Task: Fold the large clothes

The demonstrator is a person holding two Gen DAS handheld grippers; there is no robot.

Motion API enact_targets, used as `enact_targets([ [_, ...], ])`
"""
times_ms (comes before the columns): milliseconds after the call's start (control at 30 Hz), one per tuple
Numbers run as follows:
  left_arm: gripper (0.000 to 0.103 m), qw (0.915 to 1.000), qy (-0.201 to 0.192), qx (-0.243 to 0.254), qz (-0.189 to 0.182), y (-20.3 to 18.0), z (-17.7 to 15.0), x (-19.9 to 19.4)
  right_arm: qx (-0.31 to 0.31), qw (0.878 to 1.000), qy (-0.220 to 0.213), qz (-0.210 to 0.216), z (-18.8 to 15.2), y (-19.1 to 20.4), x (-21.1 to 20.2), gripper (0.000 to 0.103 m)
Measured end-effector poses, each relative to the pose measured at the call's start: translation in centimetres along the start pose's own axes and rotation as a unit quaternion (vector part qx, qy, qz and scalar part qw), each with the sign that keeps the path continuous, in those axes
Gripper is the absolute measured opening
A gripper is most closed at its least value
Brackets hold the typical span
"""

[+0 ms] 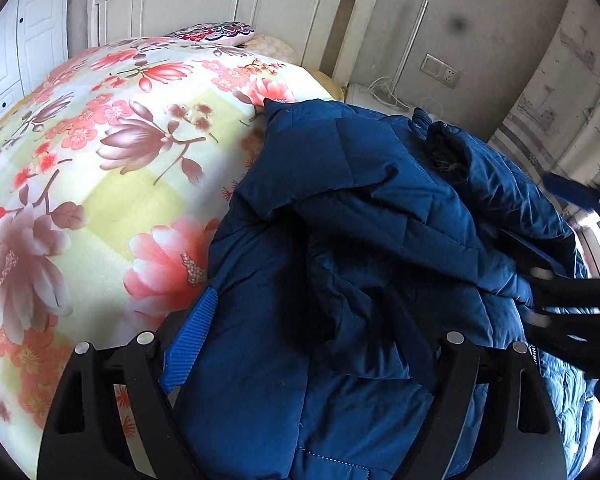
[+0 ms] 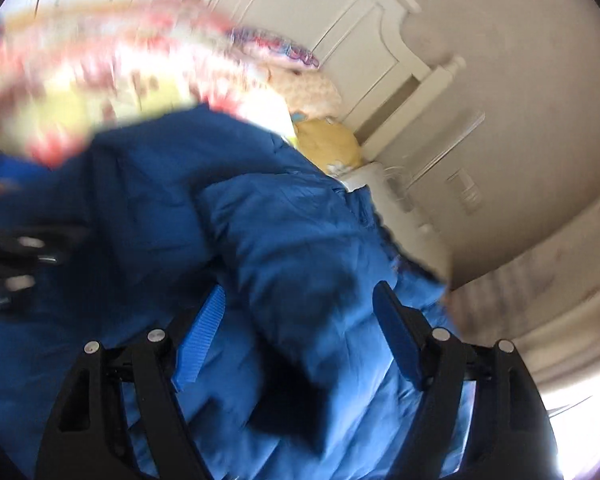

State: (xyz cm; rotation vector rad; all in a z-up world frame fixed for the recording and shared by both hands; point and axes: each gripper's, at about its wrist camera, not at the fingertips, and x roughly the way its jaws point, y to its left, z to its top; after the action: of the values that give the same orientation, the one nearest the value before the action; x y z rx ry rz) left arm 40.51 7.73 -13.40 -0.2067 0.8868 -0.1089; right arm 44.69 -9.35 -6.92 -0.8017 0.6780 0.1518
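A large dark blue padded jacket [image 1: 380,240] lies bunched on the right side of a bed with a floral cover [image 1: 100,160]. My left gripper [image 1: 300,340] is open right over the jacket; one blue pad shows at the left and the jacket covers the other. The right gripper shows blurred at the right edge of the left wrist view [image 1: 572,312]. In the right wrist view my right gripper [image 2: 300,336] is open, its blue pads either side of a raised fold of the jacket [image 2: 292,240]. The view is motion-blurred.
A white headboard [image 1: 228,4] stands at the far end with pillows [image 1: 216,34] in front of it. A white unit with cables [image 1: 376,96] and a wall socket [image 1: 440,70] are right of the bed. The bed's left half is bare floral cover.
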Motion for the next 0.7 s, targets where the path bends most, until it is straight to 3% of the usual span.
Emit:
enact_targets([
  [33, 0.082, 1.0, 0.0, 0.0, -0.001, 0.0, 0.0, -0.1, -0.008, 1.0, -0.004, -0.015, 0.2, 0.3, 0.2, 0.072],
  [67, 0.082, 1.0, 0.001, -0.001, -0.002, 0.0, 0.0, -0.1, -0.002, 1.0, -0.009, -0.012, 0.5, 0.2, 0.3, 0.056],
  [133, 0.083, 1.0, 0.001, -0.003, -0.006, 0.1, -0.1, -0.2, 0.051, 0.998, -0.024, 0.041, 0.2, -1.6, -0.4, 0.024],
  [167, 0.083, 1.0, 0.001, -0.004, -0.007, 0.2, -0.2, -0.2, 0.11, 0.991, -0.054, 0.057, -0.6, -3.7, -1.7, 0.02],
  [233, 0.084, 0.9999, 0.0, -0.008, -0.011, 0.3, -0.3, -0.3, 0.232, 0.96, -0.107, 0.111, -3.5, -8.4, -3.7, 0.02],
  [267, 0.084, 0.9999, 0.0, -0.009, -0.012, 0.4, -0.3, -0.4, 0.335, 0.919, -0.139, 0.154, -6.7, -11.8, -4.9, 0.02],
  [333, 0.084, 0.9999, 0.0, -0.009, -0.014, 0.5, -0.3, -0.4, 0.458, 0.85, -0.17, 0.2, -12.3, -15.6, -5.5, 0.02],
  [367, 0.085, 0.9999, 0.001, -0.009, -0.015, 0.5, -0.3, -0.4, 0.521, 0.807, -0.175, 0.215, -15.9, -17.1, -5.3, 0.02],
  [400, 0.085, 0.9998, 0.001, -0.009, -0.015, 0.5, -0.3, -0.4, 0.568, 0.774, -0.17, 0.223, -19.0, -18.1, -4.8, 0.02],
  [467, 0.086, 0.9998, 0.002, -0.008, -0.017, 0.6, -0.3, -0.3, 0.623, 0.736, -0.132, 0.231, -24.2, -18.6, -2.8, 0.025],
  [533, 0.086, 0.9998, 0.002, -0.007, -0.017, 0.6, -0.4, -0.3, 0.654, 0.718, -0.072, 0.225, -27.2, -18.0, -0.7, 0.036],
  [567, 0.087, 0.9998, 0.002, -0.008, -0.017, 0.6, -0.4, -0.3, 0.668, 0.702, -0.057, 0.242, -28.2, -17.4, 0.5, 0.041],
  [600, 0.087, 0.9998, 0.002, -0.008, -0.016, 0.6, -0.4, -0.3, 0.674, 0.693, -0.054, 0.251, -28.6, -17.0, 1.0, 0.044],
  [700, 0.087, 0.9998, 0.002, -0.008, -0.016, 0.6, -0.3, -0.3, 0.665, 0.703, -0.061, 0.245, -27.9, -16.7, 0.8, 0.052],
])
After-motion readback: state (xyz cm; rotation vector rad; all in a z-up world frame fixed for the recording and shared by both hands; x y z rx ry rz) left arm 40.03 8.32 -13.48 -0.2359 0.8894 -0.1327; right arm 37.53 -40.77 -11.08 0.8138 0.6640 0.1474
